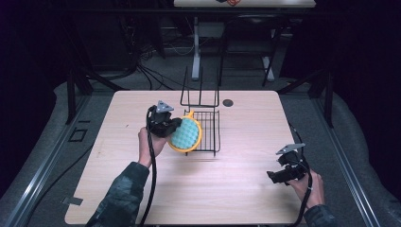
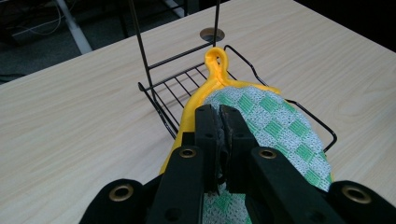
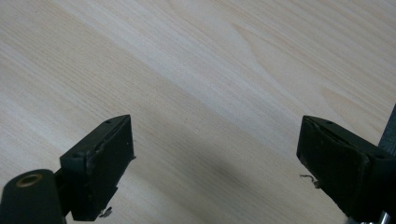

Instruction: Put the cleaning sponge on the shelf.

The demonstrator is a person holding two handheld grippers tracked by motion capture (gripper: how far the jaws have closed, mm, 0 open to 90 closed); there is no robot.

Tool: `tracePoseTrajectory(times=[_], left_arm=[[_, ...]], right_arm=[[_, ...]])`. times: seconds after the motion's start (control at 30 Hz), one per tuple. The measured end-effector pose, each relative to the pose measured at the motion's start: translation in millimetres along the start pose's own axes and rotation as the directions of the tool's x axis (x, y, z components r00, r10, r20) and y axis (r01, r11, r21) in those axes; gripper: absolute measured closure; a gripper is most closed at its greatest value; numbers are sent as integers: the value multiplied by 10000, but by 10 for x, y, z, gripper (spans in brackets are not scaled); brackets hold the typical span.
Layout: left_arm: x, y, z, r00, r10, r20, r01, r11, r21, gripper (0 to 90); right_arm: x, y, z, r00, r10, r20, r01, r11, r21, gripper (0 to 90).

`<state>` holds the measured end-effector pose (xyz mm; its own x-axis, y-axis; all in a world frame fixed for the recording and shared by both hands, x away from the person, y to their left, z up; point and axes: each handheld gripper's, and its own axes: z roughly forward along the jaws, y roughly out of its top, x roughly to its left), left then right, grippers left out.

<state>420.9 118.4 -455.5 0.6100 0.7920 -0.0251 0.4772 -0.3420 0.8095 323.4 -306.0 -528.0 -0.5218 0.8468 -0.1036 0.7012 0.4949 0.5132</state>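
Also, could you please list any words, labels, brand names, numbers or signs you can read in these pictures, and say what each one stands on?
None: no readable text in any view.
Pot holder: a green and white check and a yellow border, no lettering.
Wire rack: bare black wire, no tag.
Table: plain wood grain.
Left gripper and right gripper: black jaws, no marking visible.

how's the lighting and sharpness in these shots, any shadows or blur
High view: table lit, surroundings almost black, picture soft; the pot holder and wire rack cast a faint shadow toward the camera. Left gripper view: pot holder sharp, the left gripper slightly soft. Right gripper view: even light, a soft shadow on the wood between the right gripper jaws, no glare.
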Motion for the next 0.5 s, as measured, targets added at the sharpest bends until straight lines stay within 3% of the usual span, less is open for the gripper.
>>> tracePoseTrajectory(times=[0.23, 0.5], left_arm=[[32, -59, 116, 9997, -230, -50, 230, 9997, 100, 868], [53, -75, 191, 9985, -527, -115, 526, 9985, -141, 868]], right_arm=[[12, 3, 1, 10000, -32, 20, 32, 10000, -54, 107], [10, 1, 2, 10000, -40, 4, 40, 10000, -55, 107]])
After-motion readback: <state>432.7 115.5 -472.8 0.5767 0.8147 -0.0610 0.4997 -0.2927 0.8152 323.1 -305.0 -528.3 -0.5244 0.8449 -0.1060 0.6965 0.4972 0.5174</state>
